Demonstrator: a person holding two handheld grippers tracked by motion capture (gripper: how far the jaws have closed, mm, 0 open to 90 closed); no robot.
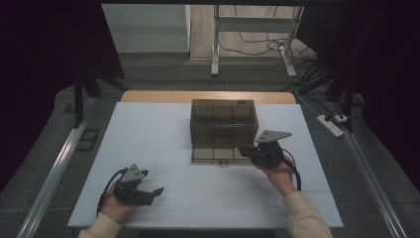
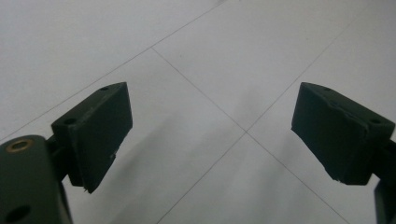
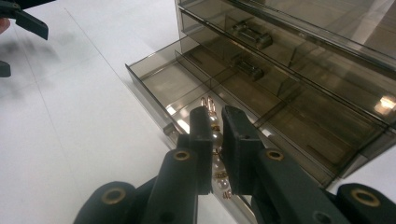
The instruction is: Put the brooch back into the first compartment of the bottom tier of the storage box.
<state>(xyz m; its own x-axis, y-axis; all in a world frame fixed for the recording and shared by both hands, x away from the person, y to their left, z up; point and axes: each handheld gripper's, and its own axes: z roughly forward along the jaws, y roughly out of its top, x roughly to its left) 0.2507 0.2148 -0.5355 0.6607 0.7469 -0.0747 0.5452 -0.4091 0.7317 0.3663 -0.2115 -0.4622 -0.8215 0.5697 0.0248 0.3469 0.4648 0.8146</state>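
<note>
R claw [image 3: 215,126] pinching pearl-and-gold-link chain [image 3: 215,140] over open drawer [image 3: 154,95]: light, limp, slippery, delicate; grip mid-strand. L claw [image 2: 210,135] spread, idle.

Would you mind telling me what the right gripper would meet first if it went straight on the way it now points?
Most likely the open bottom drawer of the smoky clear organiser box. The right gripper, shut on a pearl-and-gold chain, points over its front compartments; depth is hard to judge.

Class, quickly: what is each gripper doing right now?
Left gripper: open, holding nothing.
Right gripper: shut on a pearl and gold chain, over the open drawer.
</note>
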